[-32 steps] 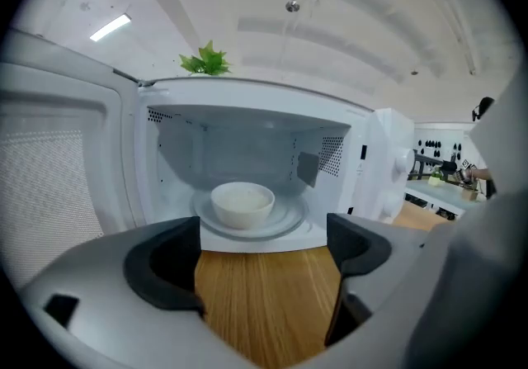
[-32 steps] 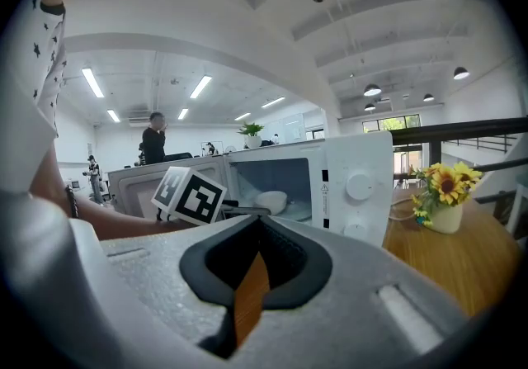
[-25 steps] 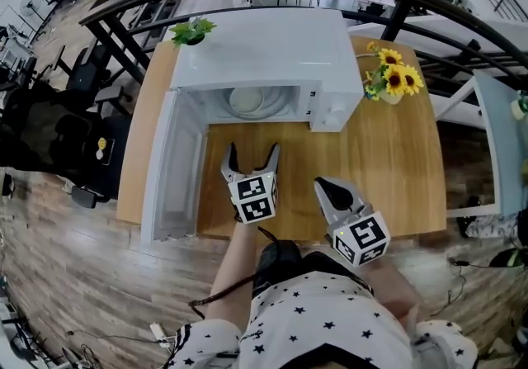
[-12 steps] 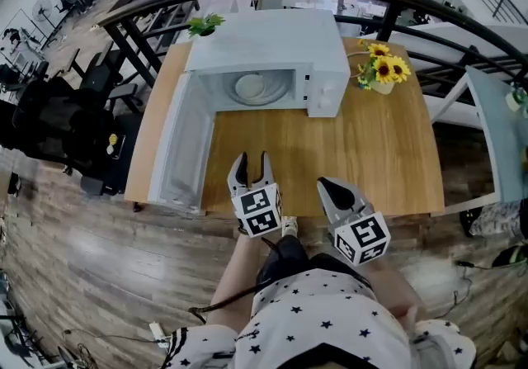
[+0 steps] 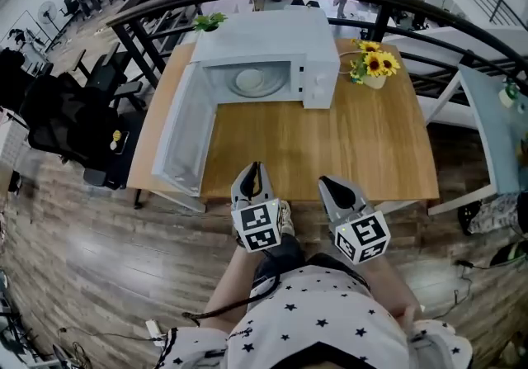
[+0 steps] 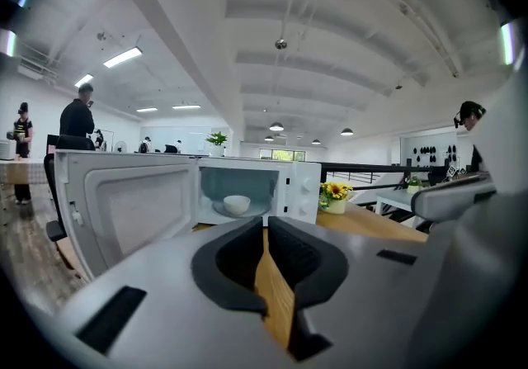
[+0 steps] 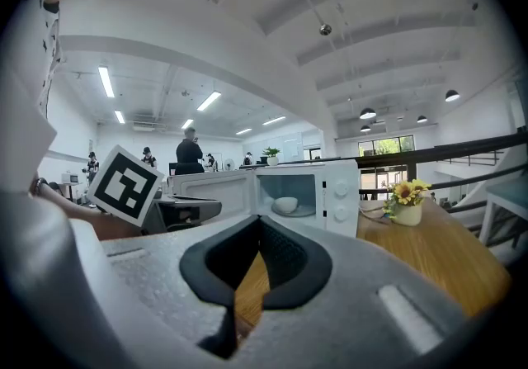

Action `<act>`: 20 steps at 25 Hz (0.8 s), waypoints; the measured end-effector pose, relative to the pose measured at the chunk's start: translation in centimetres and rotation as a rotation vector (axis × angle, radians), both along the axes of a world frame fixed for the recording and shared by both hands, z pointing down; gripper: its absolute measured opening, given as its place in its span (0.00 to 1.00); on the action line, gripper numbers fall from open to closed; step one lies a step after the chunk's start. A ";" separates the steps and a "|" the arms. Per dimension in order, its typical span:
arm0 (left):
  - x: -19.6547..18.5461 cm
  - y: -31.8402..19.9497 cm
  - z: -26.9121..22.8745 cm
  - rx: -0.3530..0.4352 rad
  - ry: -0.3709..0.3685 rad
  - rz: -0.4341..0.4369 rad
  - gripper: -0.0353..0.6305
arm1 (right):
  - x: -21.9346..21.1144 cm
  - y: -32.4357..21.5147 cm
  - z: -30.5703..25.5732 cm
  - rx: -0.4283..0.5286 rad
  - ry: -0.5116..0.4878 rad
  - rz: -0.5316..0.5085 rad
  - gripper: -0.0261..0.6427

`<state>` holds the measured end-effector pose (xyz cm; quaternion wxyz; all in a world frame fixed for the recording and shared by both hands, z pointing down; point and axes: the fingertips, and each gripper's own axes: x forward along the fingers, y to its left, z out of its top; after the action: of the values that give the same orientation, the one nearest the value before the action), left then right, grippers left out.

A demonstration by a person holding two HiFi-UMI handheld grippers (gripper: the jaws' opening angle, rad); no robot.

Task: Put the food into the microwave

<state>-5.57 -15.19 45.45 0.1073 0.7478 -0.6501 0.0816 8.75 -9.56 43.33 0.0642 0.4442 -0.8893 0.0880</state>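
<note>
White bowl (image 5: 250,78) (contents can't be made out) sits inside the microwave (image 5: 272,37), centre of the cavity. The door (image 5: 186,140) is swung wide to the left. Microwave stands at the far side of the wooden table (image 5: 363,136), sunflower vase (image 5: 371,66) just to its right.

Left gripper (image 5: 253,171): jaws have just been closing and are now pressed together, nothing between them. Right gripper (image 5: 328,184): jaws together too, empty.

Both hang side by side at the table's near edge, pointing toward the microwave. Bowl is well apart from both. In the left gripper view it shows above the jaw tips and slightly left. In the right gripper view it shows above and slightly right.
</note>
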 end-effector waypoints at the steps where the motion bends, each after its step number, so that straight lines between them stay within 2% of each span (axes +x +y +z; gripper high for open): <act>1: 0.1 0.6 -0.3 0.003 -0.004 0.005 0.08 | 0.1 0.3 -0.1 0.002 0.000 0.001 0.05; 11: 0.1 5.8 -2.3 0.026 0.016 0.082 0.06 | 0.0 3.1 -1.0 0.036 -0.005 0.012 0.05; 20: 0.4 7.5 -2.7 0.034 0.039 0.115 0.06 | 0.1 4.1 -1.0 0.046 -0.019 0.025 0.05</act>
<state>-5.21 -7.70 42.71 0.1023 0.7872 -0.6050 0.0619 8.84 -5.42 42.29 0.0442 0.4559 -0.8860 0.0724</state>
